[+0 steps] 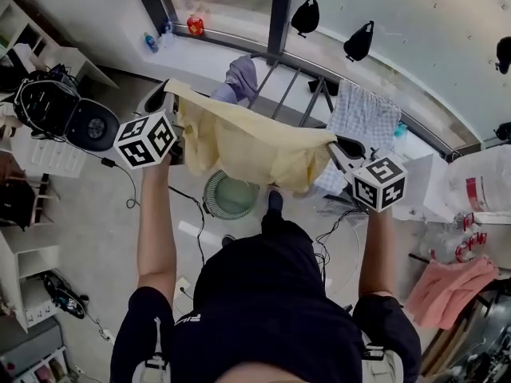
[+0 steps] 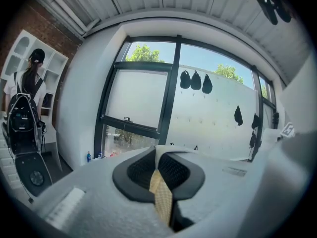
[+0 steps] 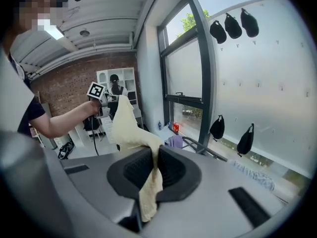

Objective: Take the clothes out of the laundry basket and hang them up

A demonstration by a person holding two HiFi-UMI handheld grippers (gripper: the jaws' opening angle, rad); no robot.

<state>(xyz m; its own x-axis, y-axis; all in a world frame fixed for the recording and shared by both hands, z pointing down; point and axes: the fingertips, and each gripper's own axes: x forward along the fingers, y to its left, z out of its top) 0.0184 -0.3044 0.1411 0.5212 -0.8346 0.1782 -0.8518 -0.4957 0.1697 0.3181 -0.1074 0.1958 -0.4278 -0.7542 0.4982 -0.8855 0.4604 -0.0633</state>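
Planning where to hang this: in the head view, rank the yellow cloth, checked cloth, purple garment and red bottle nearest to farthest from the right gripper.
1. Yellow cloth, clamped in the right gripper.
2. Checked cloth, on the rack beside it.
3. Purple garment, at the rack's left.
4. Red bottle, on the far window sill.
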